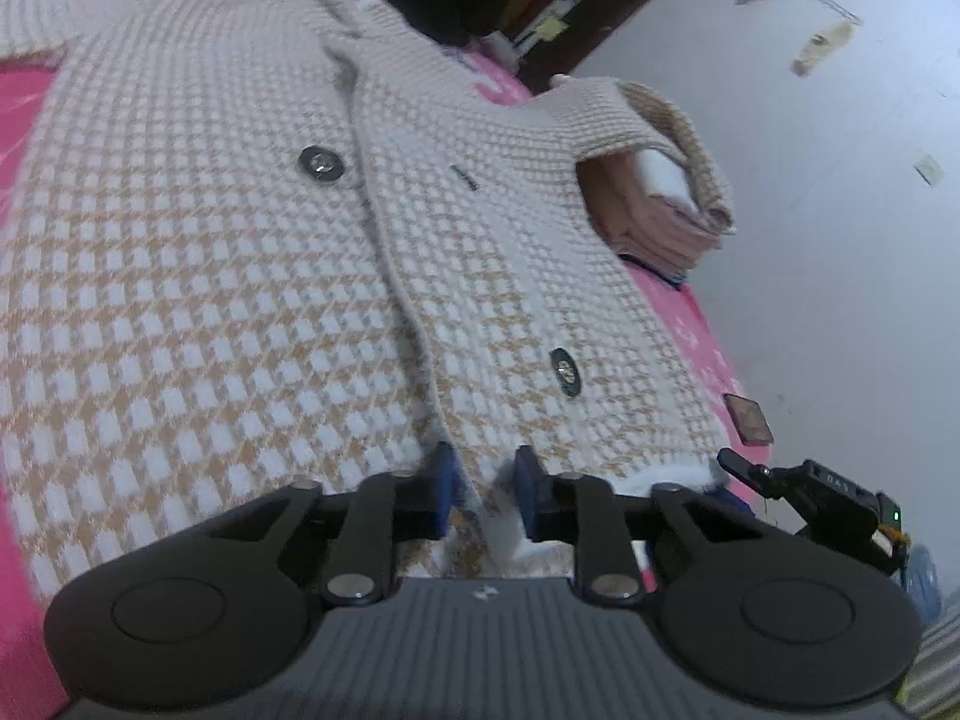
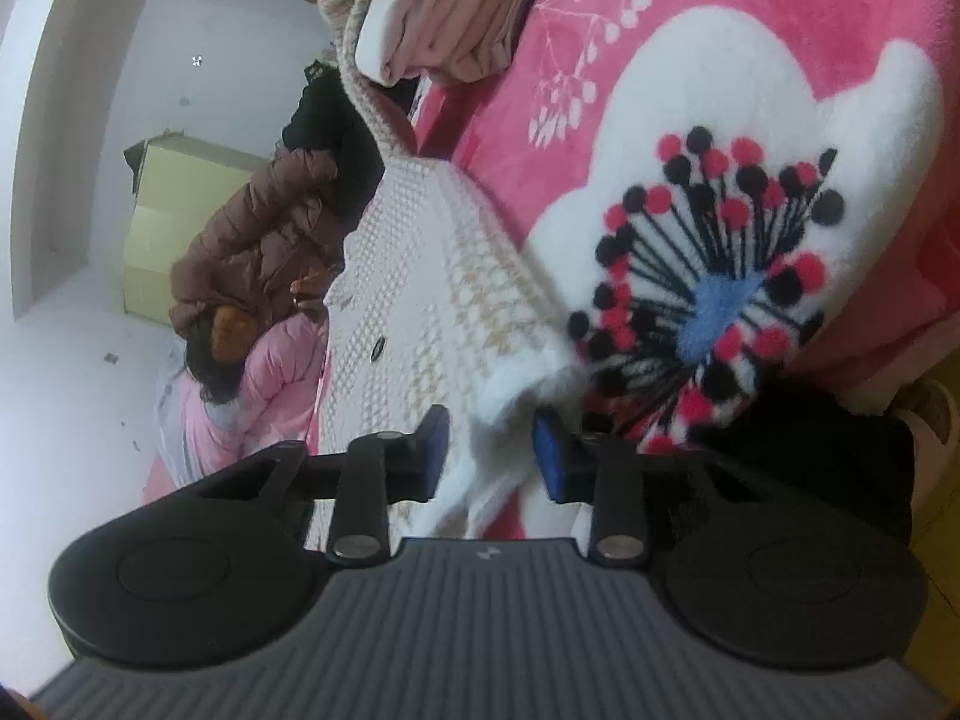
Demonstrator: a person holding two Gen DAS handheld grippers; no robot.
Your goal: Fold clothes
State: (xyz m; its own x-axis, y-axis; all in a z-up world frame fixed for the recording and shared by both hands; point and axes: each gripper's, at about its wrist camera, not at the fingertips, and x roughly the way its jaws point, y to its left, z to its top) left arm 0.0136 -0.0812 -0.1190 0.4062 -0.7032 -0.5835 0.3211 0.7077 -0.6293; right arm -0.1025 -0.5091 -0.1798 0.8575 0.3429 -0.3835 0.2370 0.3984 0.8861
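Cardigan [image 1: 252, 276] is lying flat on the pink bed [image 1: 24, 120], long axis running straight away from both grippers: left gripper [image 1: 486, 492] is pinching the hem at the front opening, right gripper [image 2: 489, 456] is standing narrow-jawed around the near hem corner [image 2: 516, 396], pads not clearly pressing.

Both wrist cams sit low and close at the cardigan [image 1: 252, 252] hem; right view rolled sideways. Shared: cardigan, pink blanket [image 2: 750, 18].
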